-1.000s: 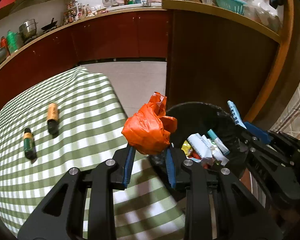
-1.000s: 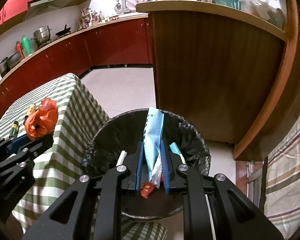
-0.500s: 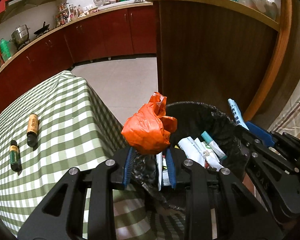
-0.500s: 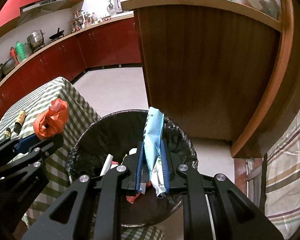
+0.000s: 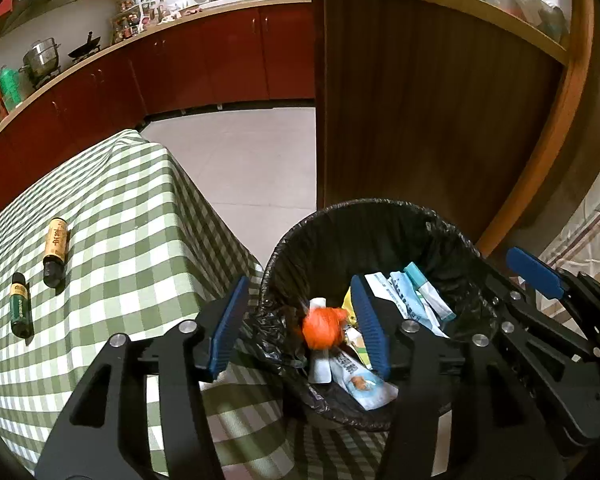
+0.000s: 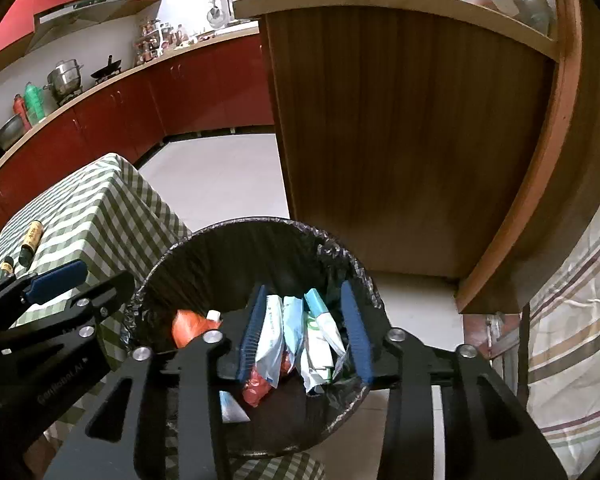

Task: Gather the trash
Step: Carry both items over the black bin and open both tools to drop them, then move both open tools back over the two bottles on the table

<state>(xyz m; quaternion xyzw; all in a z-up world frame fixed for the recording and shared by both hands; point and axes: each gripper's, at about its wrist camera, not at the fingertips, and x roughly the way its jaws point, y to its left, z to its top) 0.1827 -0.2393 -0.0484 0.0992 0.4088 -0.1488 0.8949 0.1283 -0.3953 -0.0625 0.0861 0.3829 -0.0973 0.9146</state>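
Observation:
A black-lined trash bin (image 5: 376, 216) (image 6: 236, 240) stands on the floor beside the checked table. My left gripper (image 5: 300, 324) is open and empty over the bin's left rim. An orange plastic bag (image 5: 322, 328) (image 6: 188, 330) lies inside the bin among wrappers. My right gripper (image 6: 306, 330) is open and empty over the bin. A light blue wrapper (image 6: 292, 324) lies in the bin between its fingers, with a teal-capped tube (image 6: 320, 316) beside it.
Two small bottles, a brown one (image 5: 56, 248) and a green one (image 5: 20, 306), lie on the green-checked tablecloth (image 5: 132, 240). A wooden counter panel (image 5: 432, 116) rises behind the bin. Red kitchen cabinets (image 5: 204, 68) line the far wall.
Both grippers opened. The orange bag dropped from the left gripper into the bin, and the light blue wrapper dropped from the right gripper into the bin.

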